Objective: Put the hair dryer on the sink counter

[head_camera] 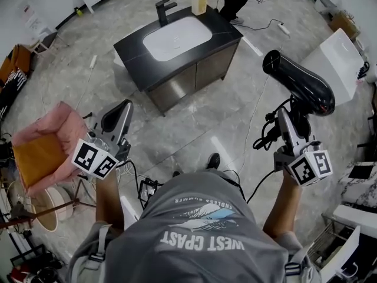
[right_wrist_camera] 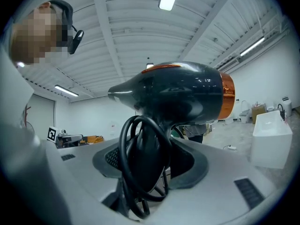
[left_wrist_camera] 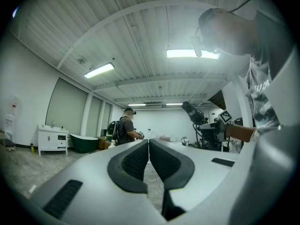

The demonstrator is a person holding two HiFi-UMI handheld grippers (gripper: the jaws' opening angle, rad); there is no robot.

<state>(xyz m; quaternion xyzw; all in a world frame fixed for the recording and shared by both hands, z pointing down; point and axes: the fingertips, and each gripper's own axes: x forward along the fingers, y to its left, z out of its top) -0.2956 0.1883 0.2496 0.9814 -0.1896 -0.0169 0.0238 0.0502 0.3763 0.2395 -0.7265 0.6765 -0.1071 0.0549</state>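
Two grippers, one hair dryer and one sink counter, read left to right. Far left, one pink chair [head_camera: 41,149] with an orange seat stands on the marble floor. Beside it I hold the left gripper [head_camera: 121,112] [left_wrist_camera: 148,144], its two jaws pressed together with nothing between them. Centre, the dark sink counter [head_camera: 132,52] carries one white basin [head_camera: 177,38], one black faucet [head_camera: 165,10] and one soap bottle [head_camera: 199,0]. Right, the right gripper [head_camera: 290,122] [right_wrist_camera: 150,158] clamps the handle of the single black hair dryer [head_camera: 297,81] [right_wrist_camera: 183,93], which has one orange ring at its rear. Its coiled cord [right_wrist_camera: 129,163] lies against the handle. I carry the dryer in the air, well apart from the counter. Far right, one white bin [head_camera: 339,58].
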